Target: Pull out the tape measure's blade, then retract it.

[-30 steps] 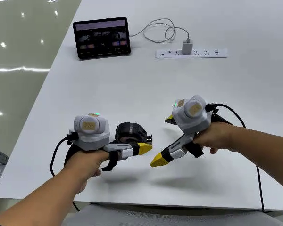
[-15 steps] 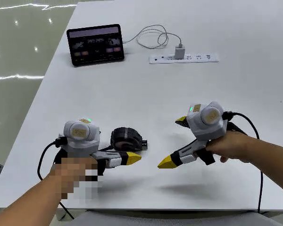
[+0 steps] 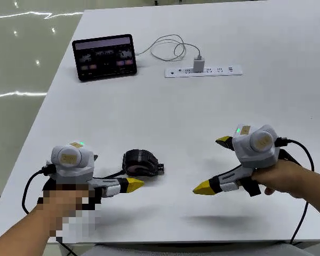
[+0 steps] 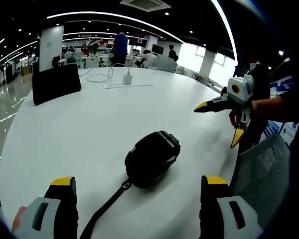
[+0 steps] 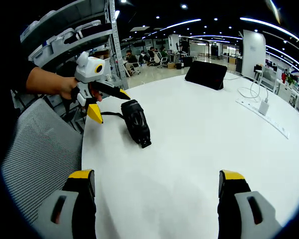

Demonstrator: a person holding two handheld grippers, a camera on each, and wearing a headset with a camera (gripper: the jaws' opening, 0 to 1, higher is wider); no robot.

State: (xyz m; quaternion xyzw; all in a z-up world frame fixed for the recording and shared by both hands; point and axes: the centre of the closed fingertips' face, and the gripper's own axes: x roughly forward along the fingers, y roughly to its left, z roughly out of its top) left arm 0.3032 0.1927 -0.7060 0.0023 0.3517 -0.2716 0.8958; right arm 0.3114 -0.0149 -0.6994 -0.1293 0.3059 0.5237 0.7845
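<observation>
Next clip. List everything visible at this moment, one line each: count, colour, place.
Table: one, white, under everything.
Tape measure: one, black, near the front edge, no blade drawn out.
Tablet: one, black, standing far left.
Power strip: one, white, far centre.
Charger: one, white, plugged into the strip.
Cable: one, white, looping toward the tablet.
Mesh chair: one, grey, at the table's near edge.
Left gripper: one, grey with yellow tips, open, just short of the tape measure.
Right gripper: one, same colours, open, holding nothing, apart to the right.

Black tape measure [image 3: 141, 162] flat on the white table, blade retracted, black strap trailing left.
</observation>
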